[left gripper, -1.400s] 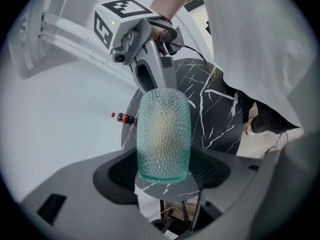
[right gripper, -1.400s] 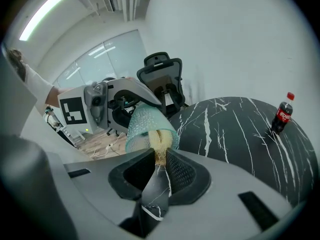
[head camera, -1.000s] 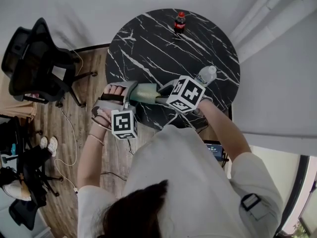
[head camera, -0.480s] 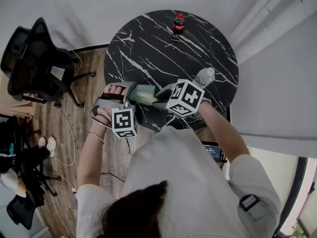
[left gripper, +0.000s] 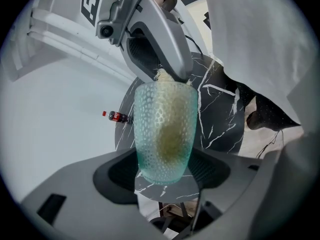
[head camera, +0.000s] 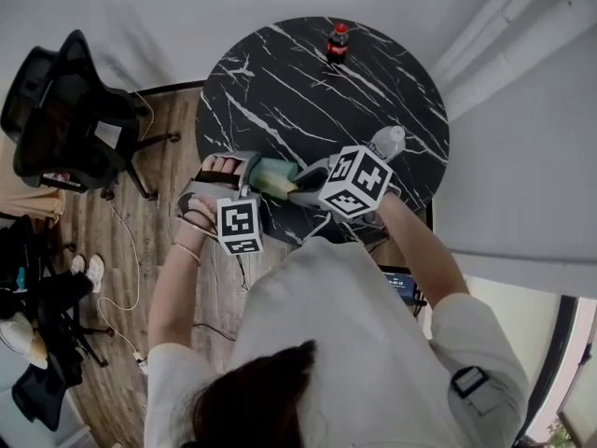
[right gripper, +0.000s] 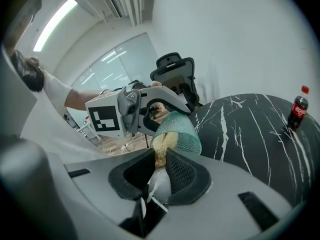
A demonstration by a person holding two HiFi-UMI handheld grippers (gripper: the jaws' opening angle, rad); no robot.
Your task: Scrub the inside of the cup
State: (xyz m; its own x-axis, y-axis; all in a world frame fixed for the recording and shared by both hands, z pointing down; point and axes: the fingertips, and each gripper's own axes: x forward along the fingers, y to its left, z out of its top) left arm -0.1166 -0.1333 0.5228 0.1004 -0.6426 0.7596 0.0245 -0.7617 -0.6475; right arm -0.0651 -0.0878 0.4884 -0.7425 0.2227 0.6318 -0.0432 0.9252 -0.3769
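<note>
- The left gripper point(head camera: 244, 177) has its jaws wide apart, squeezing the cup point(left gripper: 165, 129). It holds the cup on its side over the near edge of the table point(head camera: 308, 73), so the mouth faces the sponge point(right gripper: 162, 146).
- The right gripper point(right gripper: 161, 166) pinches the sponge with its jaws nearly together. The sponge pokes into the cup to rub inside.

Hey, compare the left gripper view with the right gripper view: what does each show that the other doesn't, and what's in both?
Only the left gripper view shows the left tongs gripping the base of the dimpled teal glass cup, and the cup's whole side with the yellow fibrous scrubber showing through the glass. Only the right gripper view shows the right tongs pinching that scrubber at the cup's mouth, plus a black mesh office chair. Both show the cup, the scrubber, the black marble round table and the small red-capped cola bottle.
</note>
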